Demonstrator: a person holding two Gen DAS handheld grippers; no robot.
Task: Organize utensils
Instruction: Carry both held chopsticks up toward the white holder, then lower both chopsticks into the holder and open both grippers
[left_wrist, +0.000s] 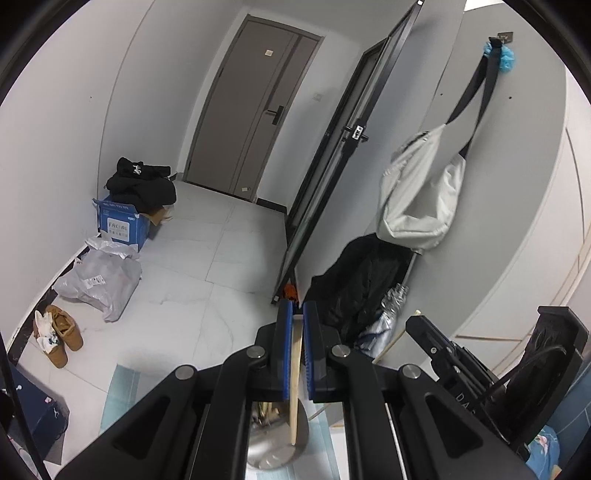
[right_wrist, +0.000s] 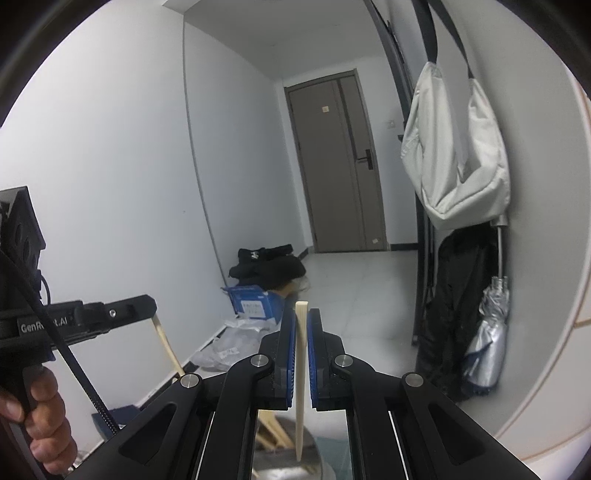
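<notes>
Each gripper is clamped on one pale wooden chopstick: the left gripper (left_wrist: 298, 308) pinches its chopstick (left_wrist: 295, 384) and the right gripper (right_wrist: 301, 314) pinches another chopstick (right_wrist: 300, 369), both hanging tip-down over a round metal holder (left_wrist: 277, 443) (more sticks inside). Beyond, a blue box (left_wrist: 123, 223) sits by the wall; farther, a grey door (left_wrist: 251, 110).

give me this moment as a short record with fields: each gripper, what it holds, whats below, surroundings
left gripper: shut on a pale wooden chopstick
right gripper: shut on a second pale wooden chopstick, tip pointing down
below: round shiny metal container with more sticks inside, under both chopsticks
person: hand gripping the left gripper's handle
surroundings: white hanging bag, blue cardboard box, brown shoes, grey door
</notes>
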